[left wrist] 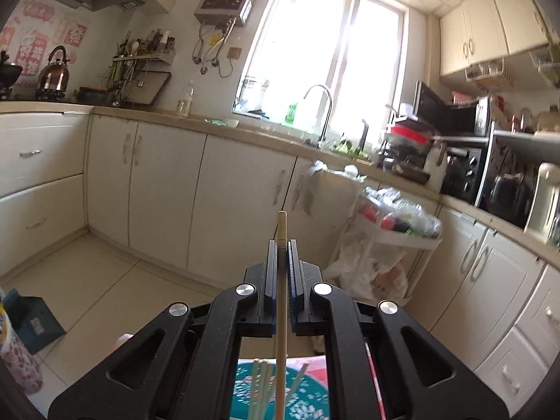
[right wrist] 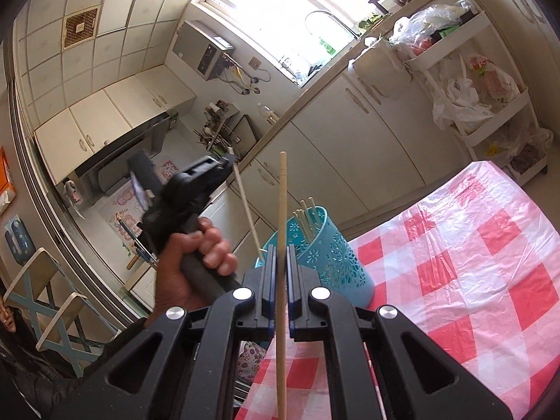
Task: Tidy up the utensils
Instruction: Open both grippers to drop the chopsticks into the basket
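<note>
I have one chopstick (left wrist: 282, 280) clamped in my left gripper (left wrist: 282, 245) and another chopstick (right wrist: 282, 245) in my right gripper (right wrist: 282, 250), both above the teal holder (right wrist: 325, 252); next, I judge, each tips down into it.

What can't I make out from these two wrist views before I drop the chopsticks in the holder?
- Left wrist view: the teal holder shows only between the gripper's arms; the left gripper body covers its rim and base.
- Right wrist view: the lower end of the right gripper's chopstick runs off the bottom edge.
- Right wrist view: the holder's inside is hidden by its wall.
</note>
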`<state>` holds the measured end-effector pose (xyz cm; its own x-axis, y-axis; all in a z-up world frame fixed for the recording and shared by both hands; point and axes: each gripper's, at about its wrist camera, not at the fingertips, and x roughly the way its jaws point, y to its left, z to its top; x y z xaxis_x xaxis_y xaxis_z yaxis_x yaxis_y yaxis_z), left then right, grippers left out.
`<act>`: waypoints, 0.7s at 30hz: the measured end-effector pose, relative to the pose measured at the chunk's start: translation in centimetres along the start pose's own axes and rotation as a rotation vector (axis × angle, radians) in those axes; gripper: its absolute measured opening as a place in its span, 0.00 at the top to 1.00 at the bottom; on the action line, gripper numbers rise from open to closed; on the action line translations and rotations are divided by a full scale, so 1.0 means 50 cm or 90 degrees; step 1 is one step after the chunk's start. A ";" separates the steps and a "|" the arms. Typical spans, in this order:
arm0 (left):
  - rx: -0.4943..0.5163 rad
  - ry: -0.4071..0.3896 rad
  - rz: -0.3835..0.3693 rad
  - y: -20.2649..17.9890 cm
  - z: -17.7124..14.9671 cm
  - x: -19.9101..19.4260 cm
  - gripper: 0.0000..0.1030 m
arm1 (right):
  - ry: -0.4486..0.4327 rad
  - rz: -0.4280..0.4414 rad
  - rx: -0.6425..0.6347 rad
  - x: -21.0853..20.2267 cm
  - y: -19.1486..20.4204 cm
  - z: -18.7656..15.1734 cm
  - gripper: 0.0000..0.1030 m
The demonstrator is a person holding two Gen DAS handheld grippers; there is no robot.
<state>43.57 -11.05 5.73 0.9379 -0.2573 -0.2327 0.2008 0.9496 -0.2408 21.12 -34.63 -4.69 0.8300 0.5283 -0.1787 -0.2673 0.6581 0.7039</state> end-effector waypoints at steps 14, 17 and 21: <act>0.048 0.142 0.013 0.046 -0.083 0.024 0.90 | 0.009 -0.002 -0.006 0.038 0.015 -0.006 0.94; 0.049 0.158 0.018 0.059 -0.094 0.011 0.81 | -0.003 0.000 -0.008 0.047 0.027 0.007 0.94; 0.036 0.155 0.025 0.076 -0.102 -0.048 0.63 | -0.047 0.002 -0.038 0.085 0.065 0.052 0.94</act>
<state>40.64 -7.73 0.59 0.8510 -0.2491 -0.4623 0.1873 0.9664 -0.1759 25.06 -31.63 -1.40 0.8626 0.4907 -0.1231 -0.2969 0.6880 0.6622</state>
